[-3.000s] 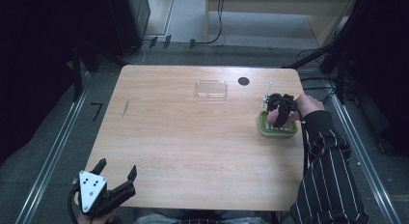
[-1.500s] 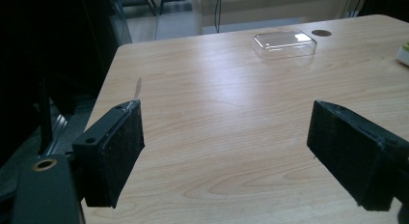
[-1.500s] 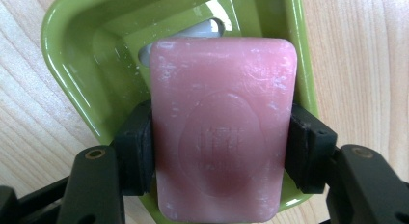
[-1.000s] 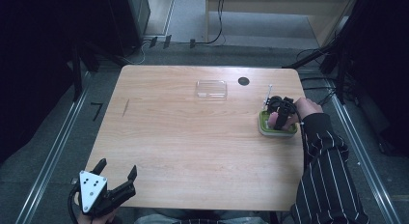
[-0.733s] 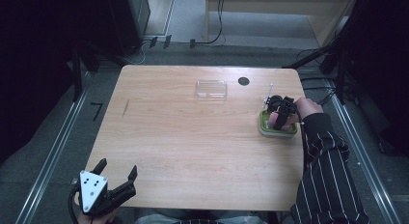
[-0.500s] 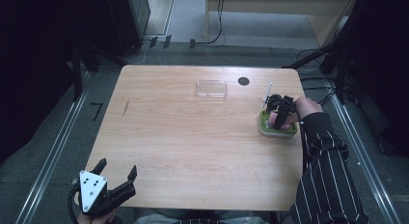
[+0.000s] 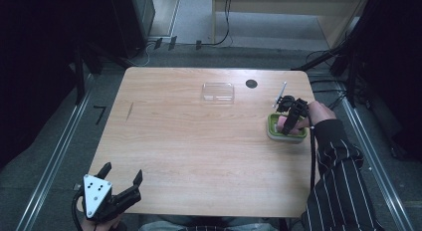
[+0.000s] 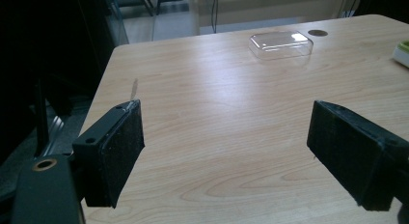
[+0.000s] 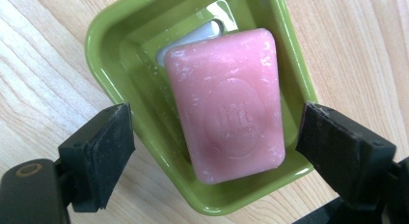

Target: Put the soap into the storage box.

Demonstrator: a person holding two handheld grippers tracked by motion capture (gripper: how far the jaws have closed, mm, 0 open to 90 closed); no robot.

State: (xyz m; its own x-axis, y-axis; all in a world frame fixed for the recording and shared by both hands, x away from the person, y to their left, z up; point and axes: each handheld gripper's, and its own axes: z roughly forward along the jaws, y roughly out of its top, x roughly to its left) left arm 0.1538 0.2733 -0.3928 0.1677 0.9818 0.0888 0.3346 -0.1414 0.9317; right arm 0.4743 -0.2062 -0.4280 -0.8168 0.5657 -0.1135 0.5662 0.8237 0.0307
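A pink soap bar (image 9: 226,108) lies tilted in a green soap dish (image 9: 103,55) near the table's right edge. My right gripper (image 9: 219,147) hangs just above it. Its jaws have just been opening and now stand wide on either side of the dish, touching neither the soap nor the dish. In the high view the right gripper (image 7: 291,119) covers part of the dish (image 7: 286,137) and the soap (image 7: 283,124). My left gripper (image 7: 122,172) sits open at the table's front left corner, and nothing is between its pads (image 8: 118,147).
A clear plastic lid (image 7: 218,91) lies at the back middle of the table, with a small black disc (image 7: 251,83) to its right. A thin white stick (image 7: 279,94) stands behind the dish. The person's striped sleeve (image 7: 338,181) runs along the right edge.
My right gripper has stayed over the green dish with only a slight shift. The left gripper has not moved.
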